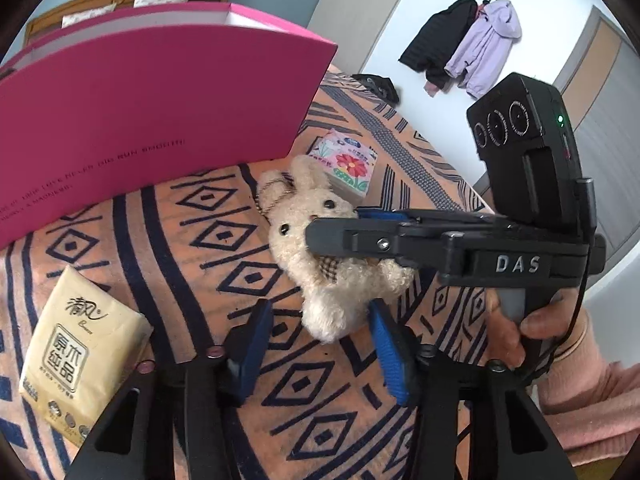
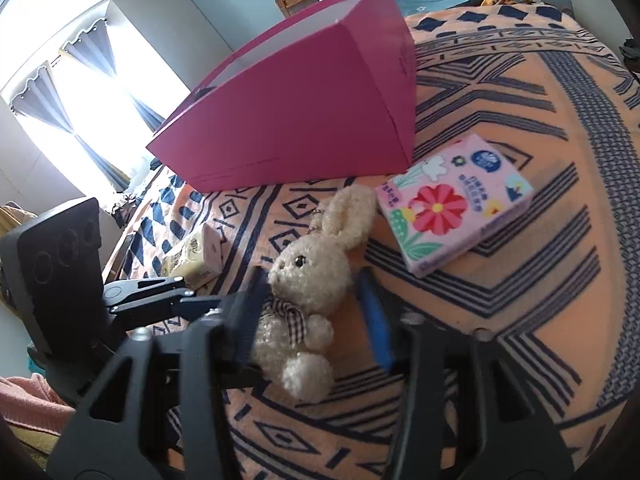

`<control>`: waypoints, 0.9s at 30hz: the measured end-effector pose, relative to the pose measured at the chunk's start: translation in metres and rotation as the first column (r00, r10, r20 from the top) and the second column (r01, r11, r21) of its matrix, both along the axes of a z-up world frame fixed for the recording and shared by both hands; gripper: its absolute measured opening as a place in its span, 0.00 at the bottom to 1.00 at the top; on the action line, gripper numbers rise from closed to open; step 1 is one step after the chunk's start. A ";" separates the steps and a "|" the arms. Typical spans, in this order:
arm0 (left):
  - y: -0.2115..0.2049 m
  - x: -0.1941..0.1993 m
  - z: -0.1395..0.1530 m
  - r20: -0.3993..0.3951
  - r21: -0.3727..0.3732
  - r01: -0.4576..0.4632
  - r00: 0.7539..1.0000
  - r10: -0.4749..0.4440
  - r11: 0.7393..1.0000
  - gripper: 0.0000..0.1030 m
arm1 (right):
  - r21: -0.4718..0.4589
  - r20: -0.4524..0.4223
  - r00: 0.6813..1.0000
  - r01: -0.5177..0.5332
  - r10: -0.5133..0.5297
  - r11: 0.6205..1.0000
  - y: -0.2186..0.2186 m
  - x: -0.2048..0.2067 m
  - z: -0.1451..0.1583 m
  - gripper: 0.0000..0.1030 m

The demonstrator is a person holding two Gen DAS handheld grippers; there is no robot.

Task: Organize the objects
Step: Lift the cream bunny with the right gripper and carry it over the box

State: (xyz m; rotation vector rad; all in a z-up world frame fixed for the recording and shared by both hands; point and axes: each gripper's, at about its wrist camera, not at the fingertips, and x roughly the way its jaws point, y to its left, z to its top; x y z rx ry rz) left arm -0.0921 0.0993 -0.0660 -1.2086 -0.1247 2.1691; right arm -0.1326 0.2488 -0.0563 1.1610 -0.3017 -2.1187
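Both claws are around the bunny (image 2: pixel 304 292) on the blanket (image 2: pixel 520 320). The left claw (image 1: pixel 318 344) brackets its legs, pads not pressing; the right claw (image 2: pixel 316 312) straddles its chest, also loose. Floral pack (image 2: pixel 452 208) just right, pink box (image 2: pixel 304 108) behind, yellow pack (image 1: pixel 80 352) left.

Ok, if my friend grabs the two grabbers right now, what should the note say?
Left gripper: open, fingers either side of the plush bunny's legs, not squeezing.
Right gripper: open, fingers either side of the bunny's body, one touching it, a gap at the other.
Things: the bunny lies on the patterned bedspread in front of the open pink box. The flowered tissue pack lies beside the box, the yellow tissue pack further off.
Done: nothing lifted; the box's inside is out of view.
Left: probably grip the bunny, box it, then both packs.
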 end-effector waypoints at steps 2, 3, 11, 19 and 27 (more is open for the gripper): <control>-0.002 -0.001 0.000 0.008 0.017 0.006 1.000 -0.006 1.000 0.39 | -0.002 -0.012 1.000 -0.001 0.001 1.000 -0.001 0.001 0.001 0.37; -0.002 0.000 0.001 0.007 0.025 0.011 1.000 -0.011 1.000 0.36 | -0.007 -0.015 1.000 -0.004 0.004 1.000 -0.001 0.002 0.002 0.36; -0.002 0.010 0.018 -0.046 0.036 0.031 0.999 -0.029 0.999 0.32 | -0.046 -0.074 0.997 -0.028 0.024 0.999 -0.002 0.014 0.024 0.35; -0.004 0.017 0.038 -0.107 0.029 0.021 0.994 -0.018 0.999 0.32 | -0.077 -0.126 0.991 -0.048 0.038 0.996 -0.002 0.020 0.042 0.34; -0.005 0.021 0.053 -0.155 0.015 0.019 0.988 -0.017 1.000 0.32 | -0.096 -0.154 0.987 -0.053 0.037 0.994 0.000 0.021 0.054 0.34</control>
